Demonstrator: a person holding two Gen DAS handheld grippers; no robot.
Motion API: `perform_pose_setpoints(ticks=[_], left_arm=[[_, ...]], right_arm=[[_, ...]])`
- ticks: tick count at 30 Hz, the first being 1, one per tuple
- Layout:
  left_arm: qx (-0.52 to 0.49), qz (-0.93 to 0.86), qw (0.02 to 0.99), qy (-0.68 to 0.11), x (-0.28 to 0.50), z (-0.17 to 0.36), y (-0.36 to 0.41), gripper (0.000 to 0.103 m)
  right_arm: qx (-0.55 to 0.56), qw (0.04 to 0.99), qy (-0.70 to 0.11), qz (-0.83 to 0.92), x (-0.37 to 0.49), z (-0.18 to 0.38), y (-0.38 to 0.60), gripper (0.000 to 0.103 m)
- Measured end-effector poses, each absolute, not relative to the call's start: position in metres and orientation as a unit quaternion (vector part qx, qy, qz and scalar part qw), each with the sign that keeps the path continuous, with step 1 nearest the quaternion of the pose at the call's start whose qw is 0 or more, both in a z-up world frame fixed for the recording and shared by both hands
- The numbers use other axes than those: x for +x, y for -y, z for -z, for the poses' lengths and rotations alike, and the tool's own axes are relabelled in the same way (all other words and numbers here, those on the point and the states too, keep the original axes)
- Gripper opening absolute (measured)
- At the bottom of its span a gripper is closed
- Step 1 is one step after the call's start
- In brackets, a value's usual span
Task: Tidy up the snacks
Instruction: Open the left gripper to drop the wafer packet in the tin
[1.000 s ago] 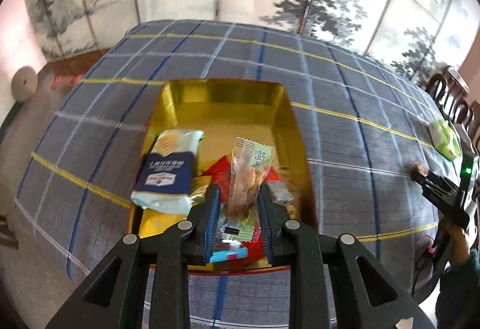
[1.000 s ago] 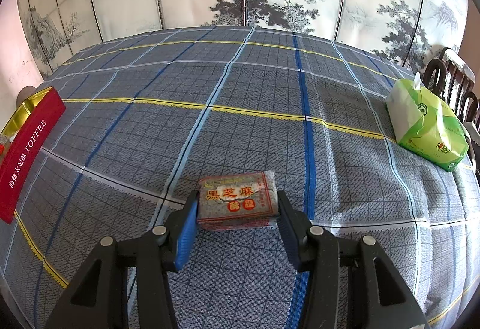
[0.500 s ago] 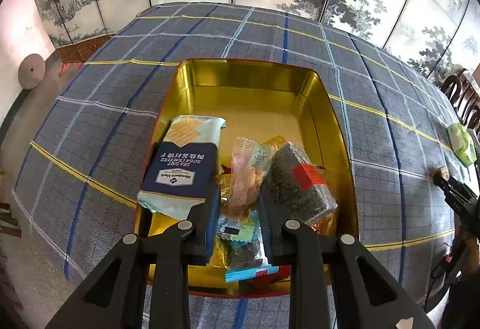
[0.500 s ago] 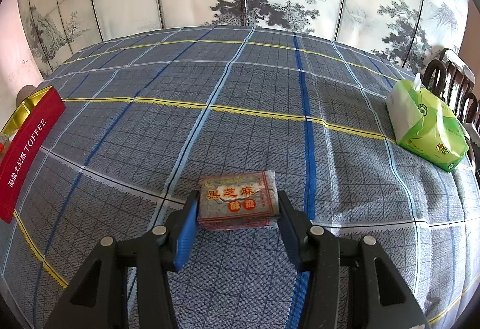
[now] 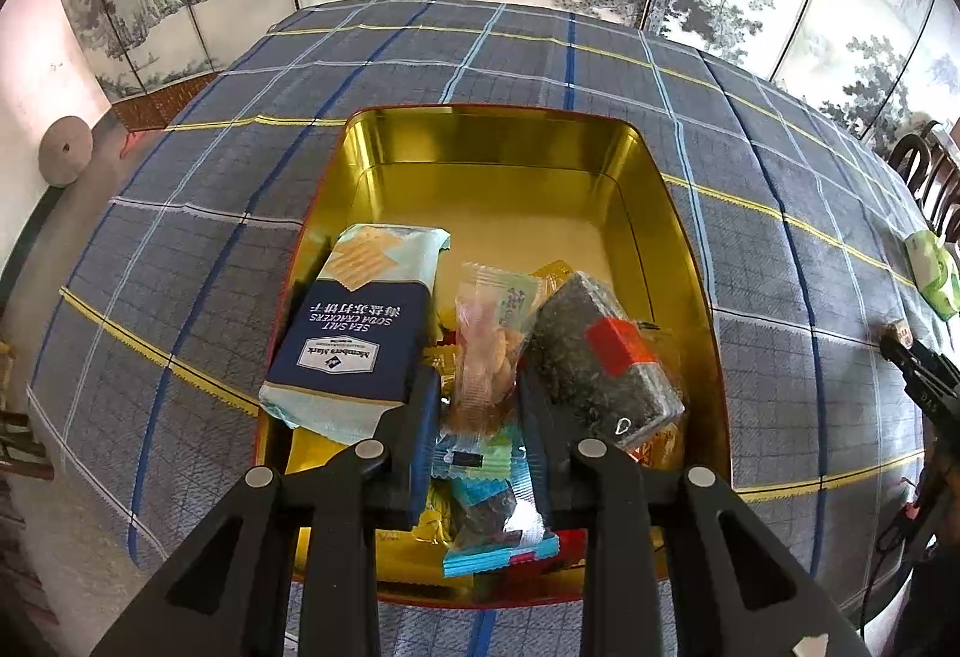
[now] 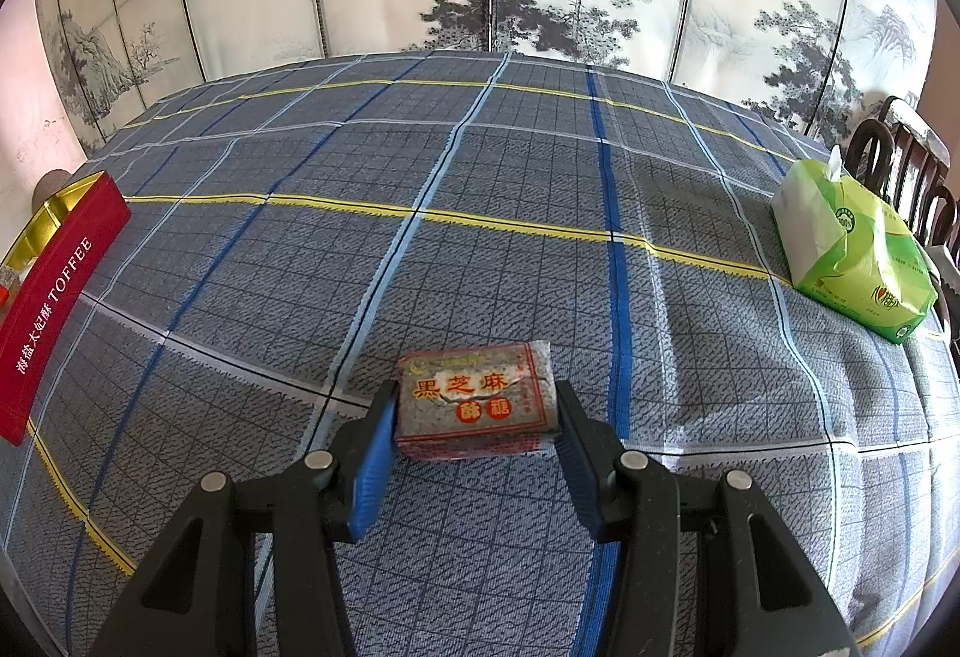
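My left claw point(image 5: 477, 405) hangs over the gold tin point(image 5: 498, 141) on the checked cloth point(image 5: 780, 213). Its jaws are just starting to open, w/ a clear bag of biscuits point(image 5: 489, 345) still between the pads. In the tin, the blue cracker pack point(image 5: 354, 333) lies left of that bag and a dark wrapped block point(image 5: 600, 357) lies right of it; a small blue-green wrapper point(image 5: 498, 507) sits under the bag, near the tin's front wall. My right claw point(image 6: 477, 417) is clenched on the sesame candy block point(image 6: 477, 399), which rests on the cloth well away from the tin, whose red side point(image 6: 54, 297) reads TOFFEE. A green tissue pack point(image 6: 858, 255) sits far right of the tin.
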State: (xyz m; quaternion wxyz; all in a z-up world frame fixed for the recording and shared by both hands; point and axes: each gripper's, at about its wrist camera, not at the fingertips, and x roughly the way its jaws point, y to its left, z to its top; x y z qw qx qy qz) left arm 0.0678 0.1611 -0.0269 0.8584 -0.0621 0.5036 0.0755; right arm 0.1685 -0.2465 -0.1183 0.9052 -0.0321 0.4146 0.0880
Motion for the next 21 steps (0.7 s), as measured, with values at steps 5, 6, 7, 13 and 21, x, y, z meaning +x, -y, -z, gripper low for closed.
perform_pose_setpoints(ticks=[5,6,7,13,21], left_arm=[[-0.050,-0.076,0.859,-0.504,0.067,0.026,-0.158,0.025],[-0.049,-0.075,0.859,-0.504,0.067,0.025,-0.157,0.026],[-0.049,-0.075,0.859,-0.504,0.066,0.024,-0.157,0.027],[-0.056,-0.073,0.859,-0.504,0.062,0.020,-0.157,0.032],[-0.043,-0.077,0.874,-0.478,0.051,0.003,-0.152,0.067]], right_arm=[[-0.033,0.905,-0.414,-0.088,0.169,0.118,0.246,0.051],[-0.033,0.905,-0.415,-0.088,0.169,0.118,0.245,0.051],[-0.033,0.905,-0.415,-0.088,0.169,0.118,0.246,0.051],[-0.034,0.905,-0.415,-0.088,0.169,0.118,0.245,0.051],[-0.034,0.905,-0.415,-0.088,0.169,0.118,0.246,0.051]])
